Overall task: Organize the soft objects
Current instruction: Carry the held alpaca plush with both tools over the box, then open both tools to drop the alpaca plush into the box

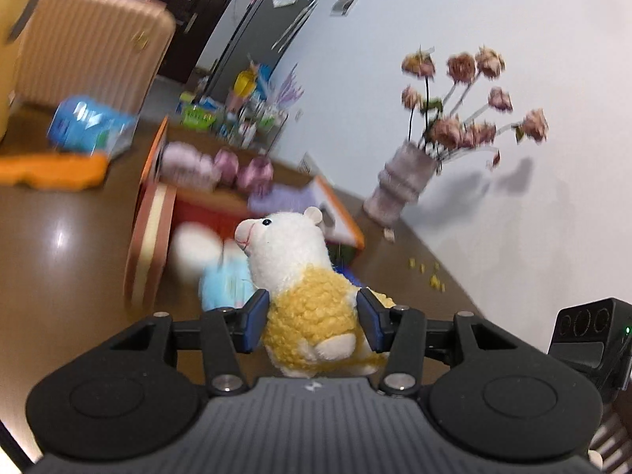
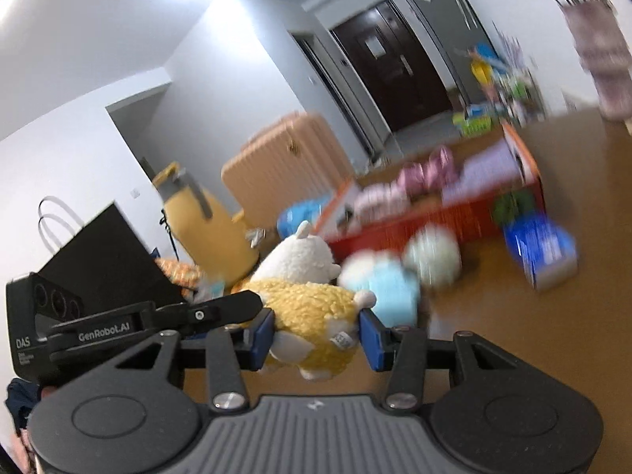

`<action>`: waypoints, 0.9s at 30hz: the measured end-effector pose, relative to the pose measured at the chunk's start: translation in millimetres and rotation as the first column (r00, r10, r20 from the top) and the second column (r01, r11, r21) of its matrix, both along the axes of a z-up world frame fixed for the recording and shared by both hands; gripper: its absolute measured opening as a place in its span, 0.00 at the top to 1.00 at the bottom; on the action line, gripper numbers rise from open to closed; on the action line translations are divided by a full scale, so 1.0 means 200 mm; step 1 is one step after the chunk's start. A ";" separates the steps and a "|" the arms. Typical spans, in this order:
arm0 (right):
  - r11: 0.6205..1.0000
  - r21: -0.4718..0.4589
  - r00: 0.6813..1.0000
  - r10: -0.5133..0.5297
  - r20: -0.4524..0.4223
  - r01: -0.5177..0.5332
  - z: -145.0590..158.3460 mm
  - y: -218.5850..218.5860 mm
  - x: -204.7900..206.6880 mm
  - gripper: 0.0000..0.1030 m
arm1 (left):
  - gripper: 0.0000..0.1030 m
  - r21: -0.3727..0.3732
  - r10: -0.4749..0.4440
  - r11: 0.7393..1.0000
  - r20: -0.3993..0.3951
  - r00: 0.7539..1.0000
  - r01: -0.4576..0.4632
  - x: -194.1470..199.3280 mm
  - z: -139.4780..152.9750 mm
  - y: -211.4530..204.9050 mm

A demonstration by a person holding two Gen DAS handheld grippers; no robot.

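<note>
A white and yellow plush alpaca (image 1: 300, 276) is held above the brown table. My left gripper (image 1: 312, 316) is shut on its yellow body, head up and facing left. My right gripper (image 2: 316, 331) is also shut on the alpaca (image 2: 312, 308), and the left gripper's finger (image 2: 221, 308) reaches in from the left. A red and orange box (image 1: 245, 213) lies open behind it with pink and purple soft things (image 1: 221, 166) inside. A blue and white plush (image 2: 387, 280) lies on the table in front of the box (image 2: 414, 221).
A vase of dried pink flowers (image 1: 407, 181) stands by the wall at the right. A blue packet (image 1: 91, 126) lies on an orange cloth (image 1: 51, 170). A peach suitcase (image 1: 91, 43), a yellow bag (image 2: 205, 221) and a black paper bag (image 2: 102, 252) stand at the table's far side. A blue box (image 2: 541, 249) lies near the red box.
</note>
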State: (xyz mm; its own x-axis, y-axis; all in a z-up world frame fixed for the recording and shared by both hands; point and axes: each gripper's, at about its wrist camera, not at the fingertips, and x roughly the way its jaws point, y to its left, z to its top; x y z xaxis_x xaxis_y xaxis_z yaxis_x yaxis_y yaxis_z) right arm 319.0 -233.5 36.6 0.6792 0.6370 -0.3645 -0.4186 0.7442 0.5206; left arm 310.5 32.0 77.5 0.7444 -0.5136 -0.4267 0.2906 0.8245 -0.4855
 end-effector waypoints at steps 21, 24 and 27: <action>0.994 -0.110 0.982 -0.025 -0.189 0.004 -0.24 0.40 1.23 0.54 | 0.54 0.149 0.125 0.984 -0.213 0.969 -0.095 1.19 -0.24 0.19; 0.992 -0.130 0.983 -0.023 -0.182 -0.001 -0.26 0.43 1.24 0.54 | 0.55 0.182 0.157 0.975 -0.173 0.972 -0.125 1.16 -0.24 0.19; 0.987 -0.160 0.982 -0.012 -0.188 -0.018 -0.26 0.44 1.24 0.52 | 0.48 0.137 0.128 0.985 -0.183 0.975 -0.104 1.15 -0.24 0.21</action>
